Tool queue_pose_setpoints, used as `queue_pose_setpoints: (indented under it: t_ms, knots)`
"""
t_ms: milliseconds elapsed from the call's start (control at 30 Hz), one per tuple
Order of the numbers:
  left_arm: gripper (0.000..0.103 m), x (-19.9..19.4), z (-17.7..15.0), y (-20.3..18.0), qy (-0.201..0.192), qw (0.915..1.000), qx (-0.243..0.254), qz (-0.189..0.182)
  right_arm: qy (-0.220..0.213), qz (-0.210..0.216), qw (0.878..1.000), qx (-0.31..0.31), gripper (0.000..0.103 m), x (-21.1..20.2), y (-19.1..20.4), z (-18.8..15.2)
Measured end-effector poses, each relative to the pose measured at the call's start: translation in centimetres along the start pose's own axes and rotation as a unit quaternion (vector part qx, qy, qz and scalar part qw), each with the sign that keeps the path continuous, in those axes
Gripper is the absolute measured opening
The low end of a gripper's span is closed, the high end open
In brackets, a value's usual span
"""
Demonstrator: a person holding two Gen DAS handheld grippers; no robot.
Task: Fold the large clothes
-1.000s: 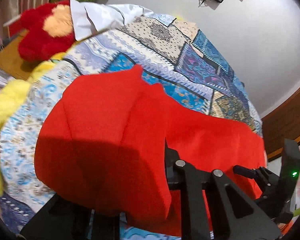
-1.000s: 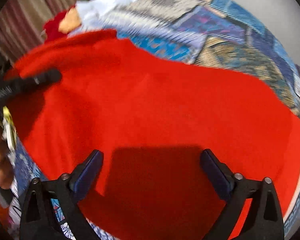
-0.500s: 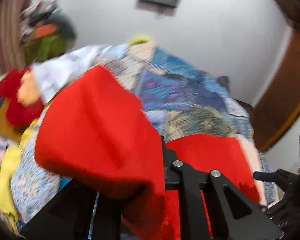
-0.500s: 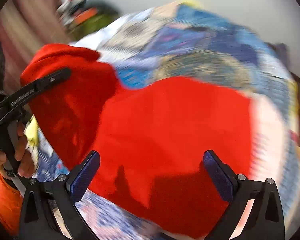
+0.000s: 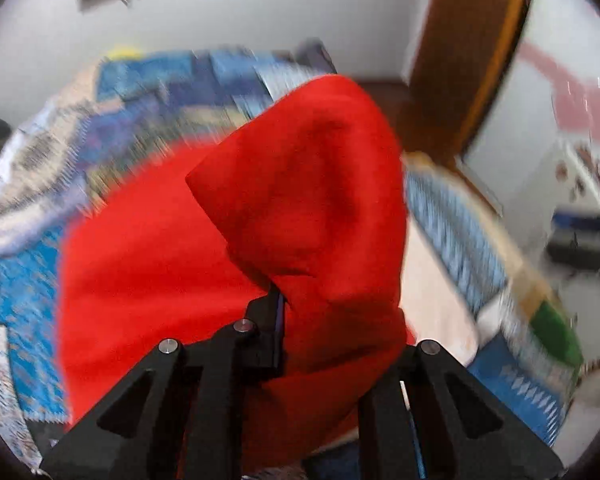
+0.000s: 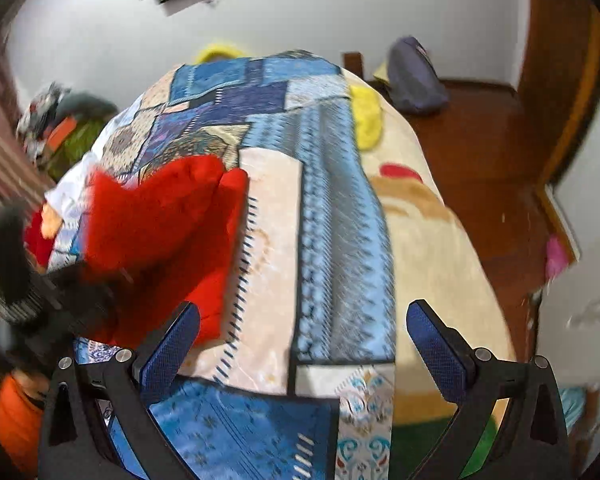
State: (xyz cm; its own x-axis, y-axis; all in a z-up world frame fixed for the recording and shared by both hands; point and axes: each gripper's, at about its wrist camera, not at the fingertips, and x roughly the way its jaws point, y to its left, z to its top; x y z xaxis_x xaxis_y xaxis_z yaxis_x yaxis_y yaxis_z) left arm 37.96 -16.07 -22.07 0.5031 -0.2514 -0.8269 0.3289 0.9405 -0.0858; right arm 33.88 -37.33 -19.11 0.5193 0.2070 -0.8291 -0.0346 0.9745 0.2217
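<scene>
A red garment (image 5: 172, 264) lies across a patchwork bedspread (image 6: 332, 208), filling the centre of the left wrist view. The left claw (image 5: 340, 344), at the lower centre of that view, is clamped on a bunched corner of the cloth, which stands up in a peak above it. The right claw (image 6: 304, 336), at the bottom of its own view, gapes wide over bare bedspread, holding nothing. The fold looks mid-carry. Next, I judge, the lifted corner must be laid flat over the rest, then freed.
</scene>
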Motion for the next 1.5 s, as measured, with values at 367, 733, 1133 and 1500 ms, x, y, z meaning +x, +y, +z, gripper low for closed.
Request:
queue_pose_setpoints:
  t_ms: [367,733,1133,1500]
  knots:
    - [0.037,-2.2,-4.0,-2.6,0.034,0.9954,0.083,-0.035,0.008,0.019,0.999,0.026,0.103,0.3,-0.6,-1.4]
    - [0.083,-10.6,-3.1,1.7,-0.016,0.9983,0.039,-0.041,-0.014,0.063,0.998,-0.024,0.103,-0.8,6.5,1.2]
    - [0.095,-4.4,-5.2,12.2,0.034,0.9988,-0.031,0.018,0.092,0.026,0.995,-0.018,0.103,9.3,7.1,-2.7]
    - [0.096,-6.1,-6.4,11.7,-0.003,0.9997,0.001,0.023,0.084,-0.046,0.995,0.002,0.103,3.9,1.5,-4.7]
